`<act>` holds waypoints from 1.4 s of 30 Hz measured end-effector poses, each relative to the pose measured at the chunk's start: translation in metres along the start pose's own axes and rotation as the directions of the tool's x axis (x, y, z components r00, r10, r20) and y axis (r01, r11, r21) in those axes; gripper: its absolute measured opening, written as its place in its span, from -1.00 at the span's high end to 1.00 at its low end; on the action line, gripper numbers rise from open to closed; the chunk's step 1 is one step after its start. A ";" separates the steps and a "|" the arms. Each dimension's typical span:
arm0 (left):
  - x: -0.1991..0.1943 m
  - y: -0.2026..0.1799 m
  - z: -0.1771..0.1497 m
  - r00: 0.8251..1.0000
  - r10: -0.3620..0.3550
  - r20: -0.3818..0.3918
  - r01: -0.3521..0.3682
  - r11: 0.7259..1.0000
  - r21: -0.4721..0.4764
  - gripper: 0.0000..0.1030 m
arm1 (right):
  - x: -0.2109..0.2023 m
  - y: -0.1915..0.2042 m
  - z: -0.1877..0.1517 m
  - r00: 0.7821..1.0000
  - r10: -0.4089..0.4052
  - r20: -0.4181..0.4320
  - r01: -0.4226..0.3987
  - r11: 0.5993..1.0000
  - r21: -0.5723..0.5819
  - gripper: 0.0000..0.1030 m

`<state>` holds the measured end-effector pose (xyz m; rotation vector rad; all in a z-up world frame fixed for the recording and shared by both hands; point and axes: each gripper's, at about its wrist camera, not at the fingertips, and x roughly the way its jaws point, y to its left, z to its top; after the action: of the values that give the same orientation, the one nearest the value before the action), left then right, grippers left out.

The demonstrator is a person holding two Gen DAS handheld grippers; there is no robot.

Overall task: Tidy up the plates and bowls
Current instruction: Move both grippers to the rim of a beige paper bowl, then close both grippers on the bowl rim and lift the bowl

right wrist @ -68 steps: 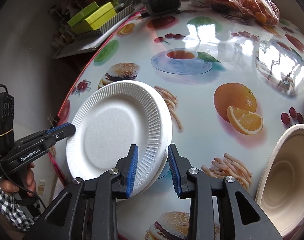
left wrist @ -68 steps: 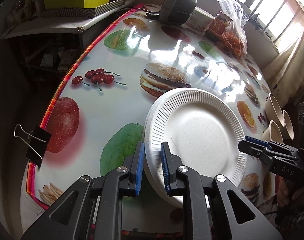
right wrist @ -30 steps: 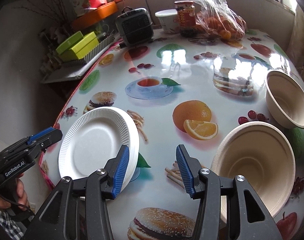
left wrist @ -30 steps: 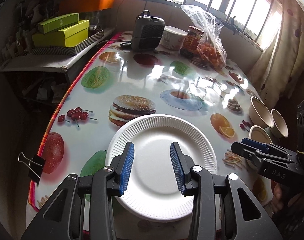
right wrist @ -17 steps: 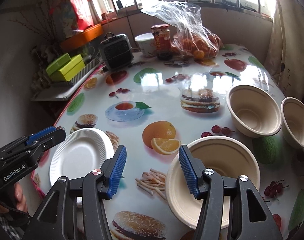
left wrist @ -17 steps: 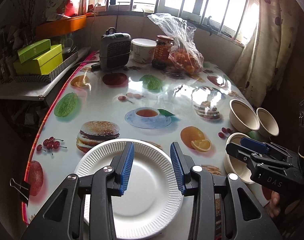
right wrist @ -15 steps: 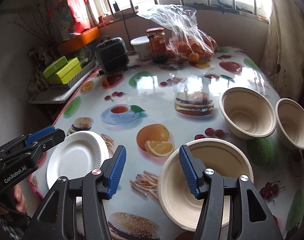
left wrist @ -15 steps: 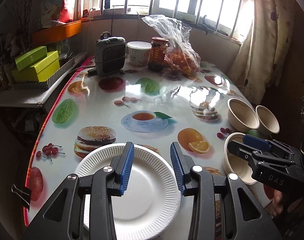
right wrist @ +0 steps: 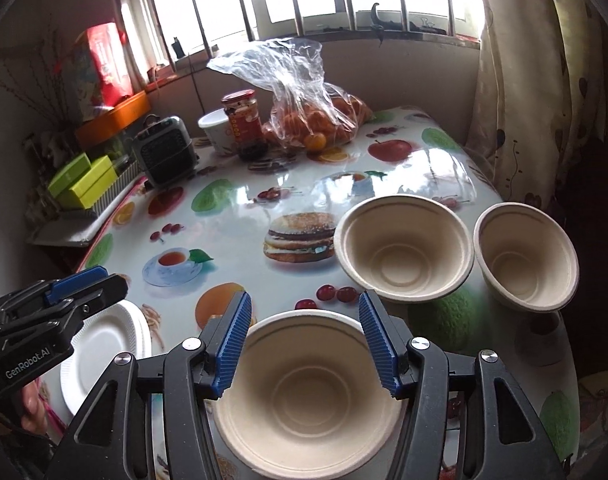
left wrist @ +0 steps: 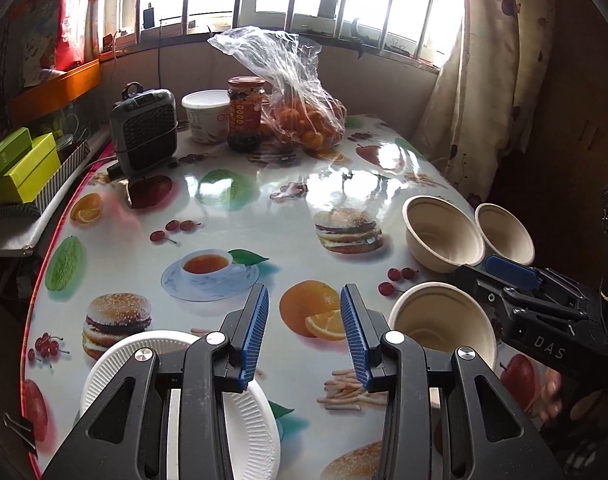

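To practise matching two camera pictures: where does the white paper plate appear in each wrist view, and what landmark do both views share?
Left wrist view: the white paper plate lies bottom left, partly hidden behind the left claw.
Right wrist view: the same plate sits at the left edge, below the other claw.
Shared landmark: the bag of oranges at the table's far end.
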<state>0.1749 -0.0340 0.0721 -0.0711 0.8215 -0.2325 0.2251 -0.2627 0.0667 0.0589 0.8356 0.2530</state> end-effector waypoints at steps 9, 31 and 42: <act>0.038 -0.024 0.024 0.996 -0.064 -0.068 0.062 0.998 -0.025 0.24 | 0.000 -0.044 0.004 0.995 -0.101 0.016 0.100 0.994 0.042 -0.12; 0.135 -0.072 0.069 0.964 -0.194 -0.181 0.191 0.981 -0.035 0.25 | 0.016 -0.105 -0.003 0.995 -0.099 0.026 0.092 0.976 0.196 -0.11; 0.156 -0.078 0.073 0.949 -0.236 -0.210 0.233 0.972 -0.038 0.42 | 0.027 -0.114 -0.004 0.996 -0.091 0.018 0.084 0.968 0.238 0.15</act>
<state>0.3174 -0.1479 0.0217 -0.1585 1.0291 -0.4658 0.2619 -0.3662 0.0270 0.2480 0.8343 0.0683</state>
